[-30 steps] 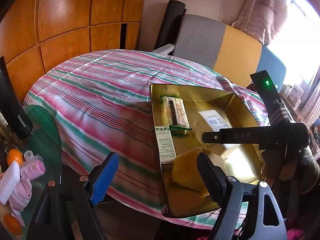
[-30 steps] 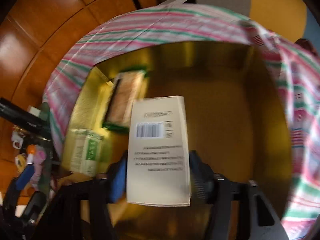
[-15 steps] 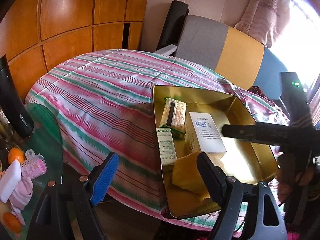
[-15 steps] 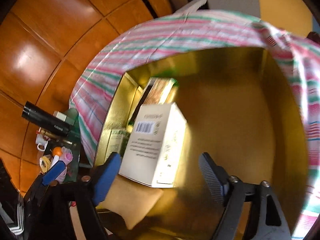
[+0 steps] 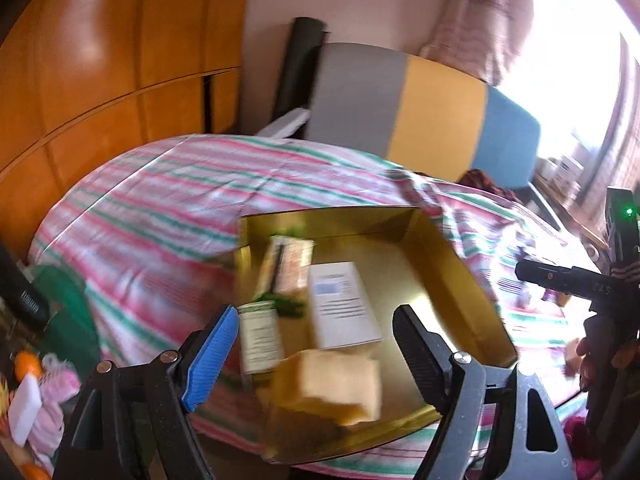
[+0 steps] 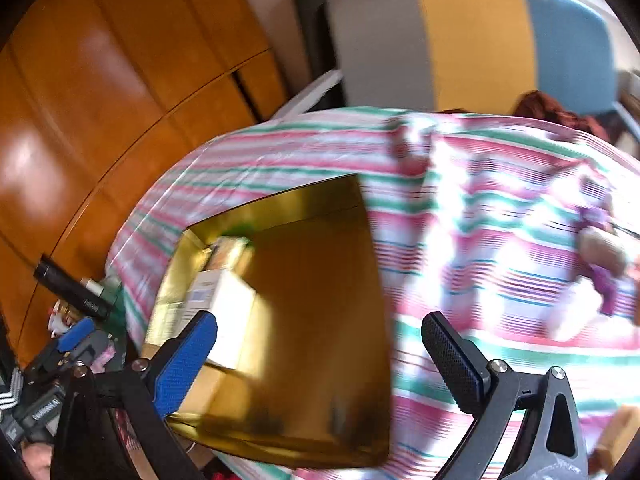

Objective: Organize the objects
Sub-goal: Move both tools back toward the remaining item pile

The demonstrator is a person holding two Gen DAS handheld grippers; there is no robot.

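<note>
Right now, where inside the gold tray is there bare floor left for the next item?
The gold tray is free along its right side, between the white box and the right wall. Its left side is crowded: snack pack, green-labelled box and yellow sponge sit close together. Beyond the tray, the striped cloth is bare.

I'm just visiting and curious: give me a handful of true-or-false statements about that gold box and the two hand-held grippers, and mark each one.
1. The white carton lies inside the gold box. True.
2. The right hand-held gripper grips the white carton. False: its jaws are opening, with nothing between them.
3. The gold box sits on a striped cloth. True.
4. The gold box holds only the white carton. False: a yellow sponge and other packets are in it too.
5. The left hand-held gripper holds the yellow sponge. False: its jaws are open and empty.
</note>
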